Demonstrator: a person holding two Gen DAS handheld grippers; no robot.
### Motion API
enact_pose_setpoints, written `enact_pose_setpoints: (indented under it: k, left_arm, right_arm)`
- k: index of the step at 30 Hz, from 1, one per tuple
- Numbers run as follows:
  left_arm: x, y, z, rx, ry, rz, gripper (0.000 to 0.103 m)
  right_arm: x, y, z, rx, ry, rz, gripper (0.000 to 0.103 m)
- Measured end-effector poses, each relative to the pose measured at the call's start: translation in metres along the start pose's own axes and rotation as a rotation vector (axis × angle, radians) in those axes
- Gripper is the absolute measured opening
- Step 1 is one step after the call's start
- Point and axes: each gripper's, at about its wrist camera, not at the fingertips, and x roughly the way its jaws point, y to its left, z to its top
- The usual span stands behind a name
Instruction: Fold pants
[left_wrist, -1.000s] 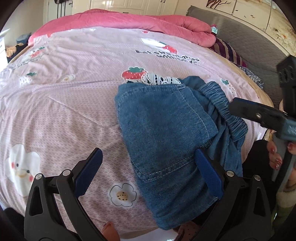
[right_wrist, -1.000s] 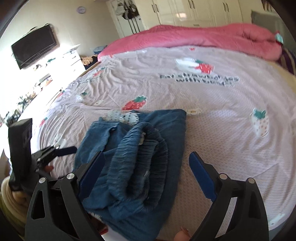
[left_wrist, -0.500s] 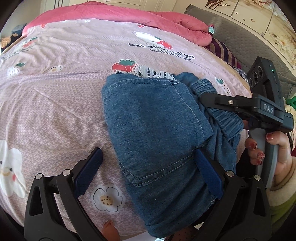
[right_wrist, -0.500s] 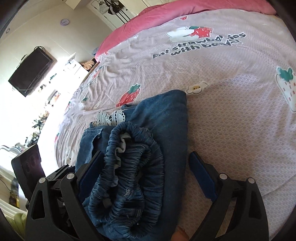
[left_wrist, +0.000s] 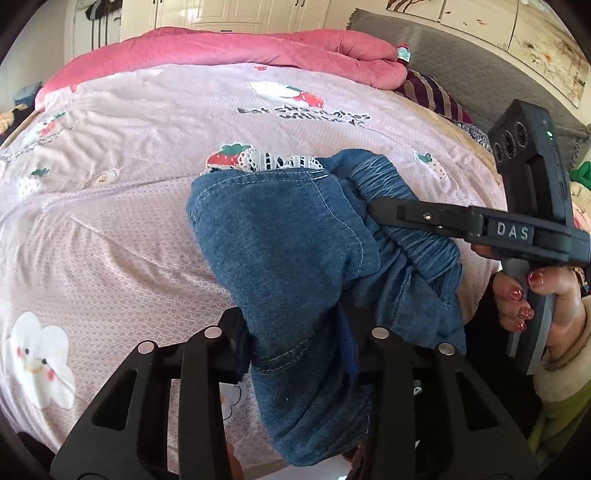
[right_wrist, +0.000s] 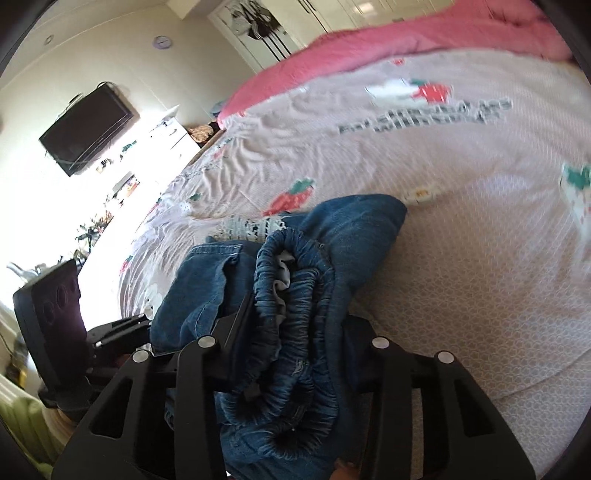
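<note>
From the left wrist view, a pink quilted bedspread (left_wrist: 122, 221) printed with strawberries and flowers covers the bed, with a rolled pink duvet (left_wrist: 229, 48) along its far edge and a striped pillow (left_wrist: 432, 96) by the grey headboard (left_wrist: 461, 66). The folded denim pants (left_wrist: 280, 240) lie at the near edge of the bed, white lace trim (left_wrist: 273, 161) showing at their far side. The left gripper (left_wrist: 295, 350) is closing on the near fold of denim, the cloth bunched between its pads. The right gripper (left_wrist: 384, 210) reaches in from the right onto the elastic waistband (left_wrist: 410, 236), carried by a hand (left_wrist: 535, 302) with red nails.

From the right wrist view, a wall television (right_wrist: 86, 127) hangs to the left past a sunlit dresser (right_wrist: 173, 136). The pants (right_wrist: 354, 229) sit directly ahead, and the right gripper (right_wrist: 291, 354) is closing with the gathered waistband (right_wrist: 295, 314) filling the gap between its fingers. The left gripper (right_wrist: 122, 328) is at the pile's left edge.
</note>
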Motion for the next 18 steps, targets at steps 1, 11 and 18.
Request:
enact_pose_setpoints:
  k: [1,11,18]
  left_arm:
    - [-0.002,0.000,0.001,-0.001,-0.004,-0.002,0.027]
    - [-0.023,0.006,0.039,0.019,-0.105,0.037,0.024]
    - [-0.019,0.032,0.070,-0.005,-0.135,0.084,0.024]
  right_arm:
    - [-0.003,0.003,0.001,-0.011,-0.011,-0.001,0.038]
    - [-0.015,0.032,0.045,-0.121,-0.110,-0.018,0.038]
    - [0.011,0.039,0.086,-0.162,-0.130,-0.011,0.038]
